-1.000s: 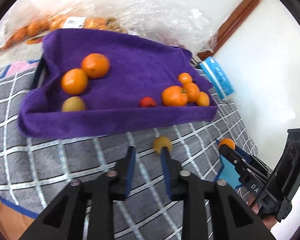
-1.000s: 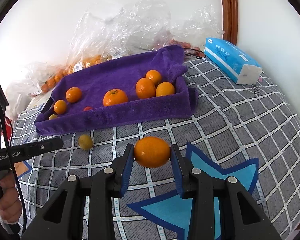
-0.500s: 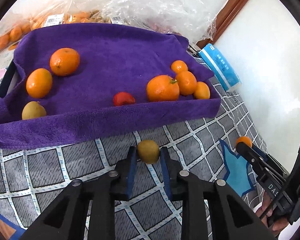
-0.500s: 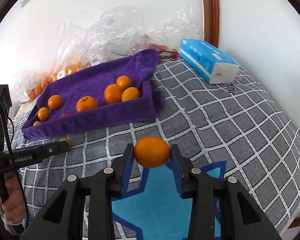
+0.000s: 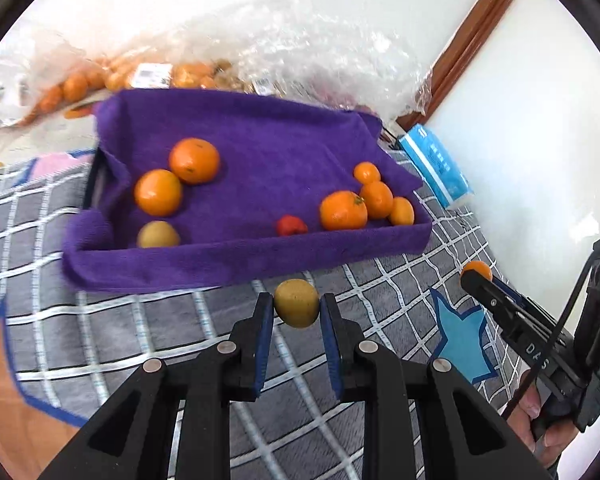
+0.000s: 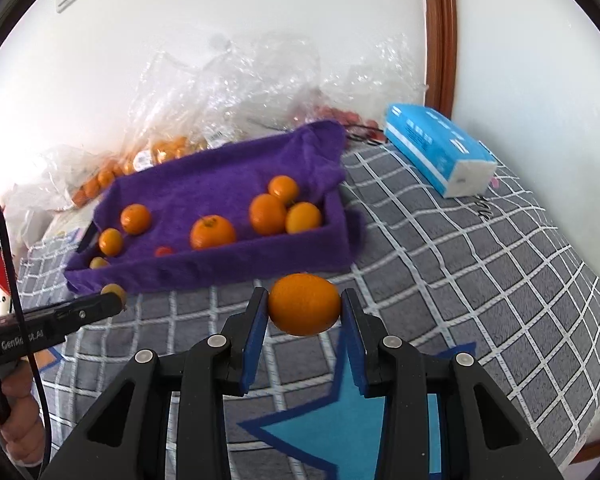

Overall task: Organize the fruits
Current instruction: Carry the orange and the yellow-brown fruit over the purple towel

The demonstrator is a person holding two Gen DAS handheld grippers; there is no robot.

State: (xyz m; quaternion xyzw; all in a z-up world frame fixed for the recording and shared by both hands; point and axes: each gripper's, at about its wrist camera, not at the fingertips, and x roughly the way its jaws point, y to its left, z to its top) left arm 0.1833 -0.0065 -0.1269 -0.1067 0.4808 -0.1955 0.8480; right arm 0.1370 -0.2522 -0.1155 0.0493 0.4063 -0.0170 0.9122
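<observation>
My left gripper (image 5: 296, 304) is shut on a small yellow-green fruit (image 5: 297, 302), lifted just in front of the purple towel-lined tray (image 5: 228, 260). My right gripper (image 6: 304, 306) is shut on an orange (image 6: 304, 304), held above the grey checked cover before the tray (image 6: 220, 270). In the tray lie several oranges, such as a pair at left (image 5: 194, 160) and a cluster at right (image 5: 343, 210), a small red fruit (image 5: 291, 225) and another yellow-green fruit (image 5: 158, 235). Each gripper also shows at the edge of the other's view: the right (image 5: 476, 274), the left (image 6: 114, 298).
Clear plastic bags of oranges (image 5: 140, 76) pile up behind the tray against the white wall. A blue tissue pack (image 6: 440, 152) lies at the far right near a brown door frame (image 6: 438, 32). A hand (image 6: 16, 432) grips the left tool's handle.
My left gripper reached the yellow-green fruit on the cover, closed on it and lifted it. The right gripper kept hold of its orange while its view shifted and rose a little.
</observation>
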